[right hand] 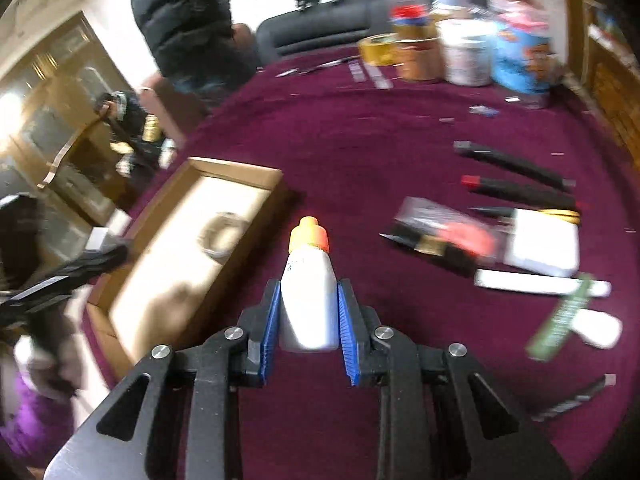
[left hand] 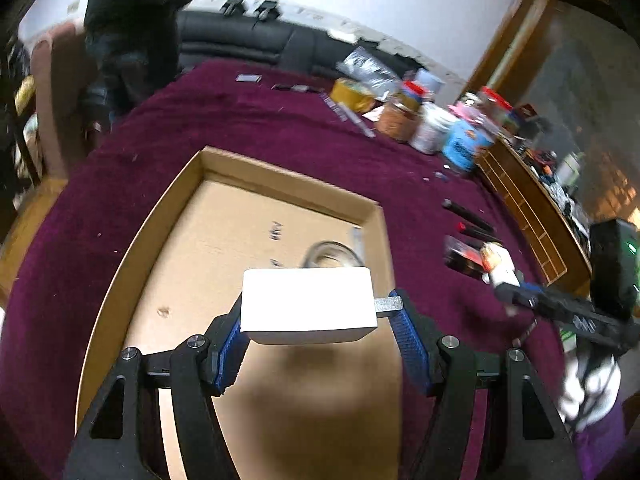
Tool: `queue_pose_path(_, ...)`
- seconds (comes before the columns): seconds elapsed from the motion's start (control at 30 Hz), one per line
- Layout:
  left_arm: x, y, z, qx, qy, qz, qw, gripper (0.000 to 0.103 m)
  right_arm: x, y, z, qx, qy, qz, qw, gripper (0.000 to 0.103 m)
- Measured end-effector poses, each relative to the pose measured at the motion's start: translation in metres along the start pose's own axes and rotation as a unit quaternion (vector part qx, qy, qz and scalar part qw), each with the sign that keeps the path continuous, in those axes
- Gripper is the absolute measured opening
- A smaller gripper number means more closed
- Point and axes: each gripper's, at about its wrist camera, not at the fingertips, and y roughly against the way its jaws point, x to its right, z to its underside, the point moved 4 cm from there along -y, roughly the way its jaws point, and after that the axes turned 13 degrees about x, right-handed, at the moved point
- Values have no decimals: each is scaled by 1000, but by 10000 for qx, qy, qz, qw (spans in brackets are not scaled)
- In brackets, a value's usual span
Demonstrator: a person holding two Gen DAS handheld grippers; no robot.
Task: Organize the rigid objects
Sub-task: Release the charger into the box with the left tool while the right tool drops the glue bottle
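Note:
My left gripper is shut on a white plug adapter; its metal prong rests against the right pad. The adapter hangs over the open cardboard box, where a clear ring-shaped object lies. My right gripper is shut on a white bottle with an orange cap, held upright above the maroon cloth, right of the box. In the left wrist view the right gripper and its bottle are right of the box.
Black markers, a dark packet, a white box and a green strip lie on the cloth at right. Jars and a tape roll stand at the far edge. A person in a black jacket stands behind the table.

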Motion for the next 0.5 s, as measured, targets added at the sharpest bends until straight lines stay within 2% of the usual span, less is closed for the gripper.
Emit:
queue_pose_path(0.23, -42, -57, -15, -464, 581, -171, 9971, 60, -63, -74, -15, -370, -466, -726, 9956, 25)
queue_pose_path(0.37, -68, -85, -18, -744, 1129, -132, 9907, 60, -78, -114, -18, -629, -828, -789, 9914, 25)
queue_pose_path(0.5, -73, -90, -24, -733, 1351, -15, 9881, 60, -82, -144, -17, -768, -1112, -728, 9881, 25)
